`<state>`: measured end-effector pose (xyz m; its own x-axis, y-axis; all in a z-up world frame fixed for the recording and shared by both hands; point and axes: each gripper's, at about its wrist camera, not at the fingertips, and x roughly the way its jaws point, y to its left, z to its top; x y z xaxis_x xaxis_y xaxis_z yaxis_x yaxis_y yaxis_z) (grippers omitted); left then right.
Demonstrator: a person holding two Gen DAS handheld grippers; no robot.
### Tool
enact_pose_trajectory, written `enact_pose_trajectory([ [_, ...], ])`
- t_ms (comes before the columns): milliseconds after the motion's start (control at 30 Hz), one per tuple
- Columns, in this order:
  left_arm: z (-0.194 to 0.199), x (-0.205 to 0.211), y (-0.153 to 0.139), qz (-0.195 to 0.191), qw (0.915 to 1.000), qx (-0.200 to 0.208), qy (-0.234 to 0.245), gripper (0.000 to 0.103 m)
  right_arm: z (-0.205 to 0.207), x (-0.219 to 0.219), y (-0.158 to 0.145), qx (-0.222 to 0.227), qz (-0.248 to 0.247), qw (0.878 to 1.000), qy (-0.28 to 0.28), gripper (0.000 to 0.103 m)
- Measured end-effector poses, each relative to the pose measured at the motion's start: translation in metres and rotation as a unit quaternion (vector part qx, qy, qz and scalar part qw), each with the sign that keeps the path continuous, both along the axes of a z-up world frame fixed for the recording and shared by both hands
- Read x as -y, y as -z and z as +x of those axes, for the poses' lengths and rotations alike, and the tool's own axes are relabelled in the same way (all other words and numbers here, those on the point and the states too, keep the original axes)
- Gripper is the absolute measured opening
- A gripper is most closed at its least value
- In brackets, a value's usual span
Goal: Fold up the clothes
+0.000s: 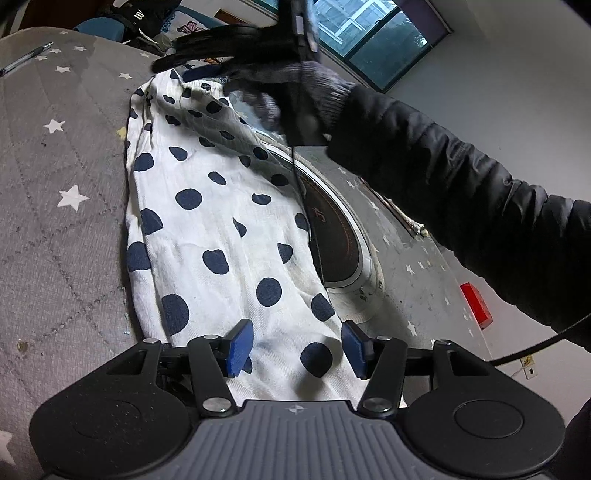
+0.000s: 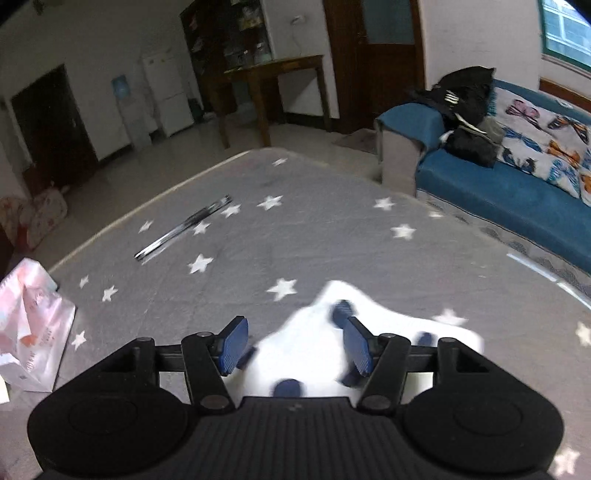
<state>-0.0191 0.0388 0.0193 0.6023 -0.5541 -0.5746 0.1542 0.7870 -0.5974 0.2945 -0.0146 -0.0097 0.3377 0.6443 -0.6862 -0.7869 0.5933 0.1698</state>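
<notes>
The white cloth with dark blue dots (image 1: 221, 221) lies on a grey cover with white stars (image 1: 55, 166). The sofa (image 2: 498, 192) is blue.

White walls, a pale tiled floor (image 2: 155, 162), a dark wooden table (image 2: 275, 70), a blue sofa (image 2: 491, 188), a daylit window (image 2: 565, 29).
</notes>
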Motion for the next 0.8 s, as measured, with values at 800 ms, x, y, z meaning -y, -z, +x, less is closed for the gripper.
enact_pose_trajectory([
  [800, 0.001, 0.001, -0.004, 0.001, 0.9999, -0.01, 0.005, 0.066, 0.041, 0.052, 0.031, -0.001, 0.017, 0.999, 0.048, 0.031],
])
